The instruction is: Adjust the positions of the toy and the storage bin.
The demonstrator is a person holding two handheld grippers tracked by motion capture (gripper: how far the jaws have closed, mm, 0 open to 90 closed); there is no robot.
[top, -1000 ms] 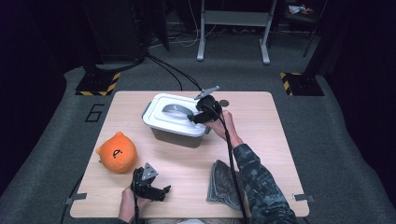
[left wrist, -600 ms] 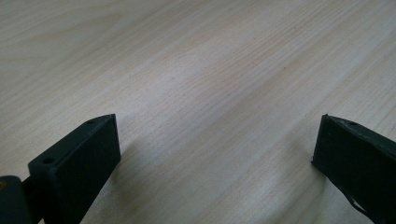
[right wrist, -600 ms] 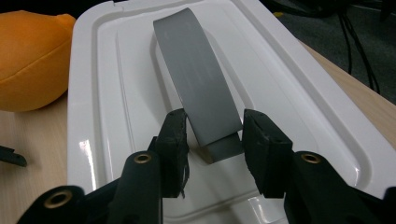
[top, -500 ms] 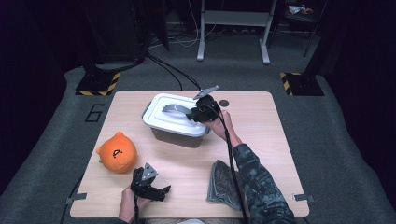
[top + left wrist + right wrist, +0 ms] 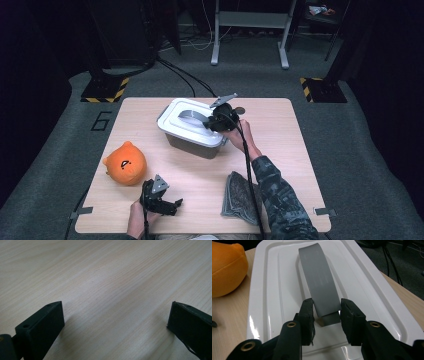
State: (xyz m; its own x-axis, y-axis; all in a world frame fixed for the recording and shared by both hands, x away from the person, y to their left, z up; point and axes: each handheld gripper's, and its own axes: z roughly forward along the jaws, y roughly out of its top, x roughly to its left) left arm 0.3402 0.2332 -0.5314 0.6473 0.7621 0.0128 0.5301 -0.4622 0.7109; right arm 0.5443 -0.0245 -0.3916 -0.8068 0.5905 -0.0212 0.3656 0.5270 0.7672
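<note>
Two tongs: the right tongs (image 5: 212,121) are over the white lid (image 5: 186,131); the left tongs (image 5: 172,205) lie low at the near edge of the surface (image 5: 280,130).
Right tongs: jaws have just been closing and now stand on either side of the free end of the grey strap handle (image 5: 319,280), with the strap between them; in the right gripper view (image 5: 326,313) a thin gap shows on each side, so I cannot tell whether the pads press on it.
Grey strap handle: arches along the middle of the lid, its near end raised between the jaws.
White lid: sits on a grey box (image 5: 192,146), set at a slant on the far middle of the surface.
Left tongs: jaws wide apart with nothing between them, pointing down at bare wood in the left gripper view (image 5: 115,322).
Orange plush toy (image 5: 125,162): on the left side of the surface, well apart from the box, just beyond the left tongs.
Grey folded cloth (image 5: 239,196): near the front edge, beside the right forearm's camouflage sleeve (image 5: 280,200).
</note>
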